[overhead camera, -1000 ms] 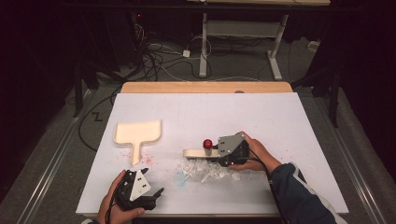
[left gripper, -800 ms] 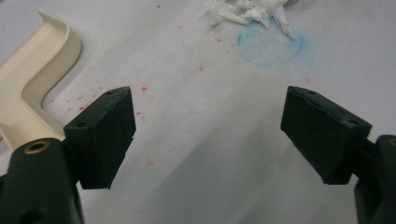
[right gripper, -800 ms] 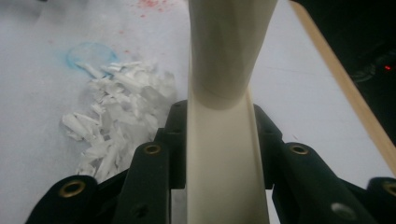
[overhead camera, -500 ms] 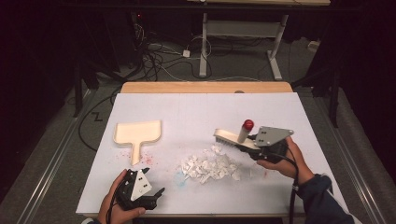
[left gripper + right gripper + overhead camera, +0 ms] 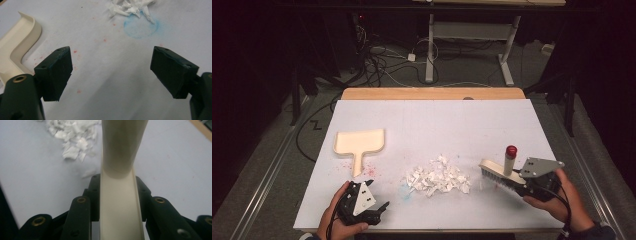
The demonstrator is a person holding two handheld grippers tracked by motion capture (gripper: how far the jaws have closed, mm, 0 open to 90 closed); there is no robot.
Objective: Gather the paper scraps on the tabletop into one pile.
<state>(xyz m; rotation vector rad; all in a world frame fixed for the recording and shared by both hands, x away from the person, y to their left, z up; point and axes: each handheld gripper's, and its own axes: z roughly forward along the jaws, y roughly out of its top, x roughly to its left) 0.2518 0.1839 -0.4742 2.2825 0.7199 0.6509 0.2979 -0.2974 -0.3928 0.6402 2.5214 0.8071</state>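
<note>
The brush (image 5: pixel 497 173) is pinched in your right tool (image 5: pixel 532 186), paper bits (image 5: pixel 438 179) just left of it. Your left tool (image 5: pixel 371 210) is spread wide; the dustpan (image 5: pixel 359 142) beyond it holds nothing.

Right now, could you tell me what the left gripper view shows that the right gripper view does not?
The left gripper view alone shows the cream dustpan, a blue stain, red specks, and the left gripper open with nothing between its jaws. The right gripper view alone shows the right gripper shut on the brush, whose cream handle runs up between its jaws. Both share the pile of white paper scraps on the white table.
</note>
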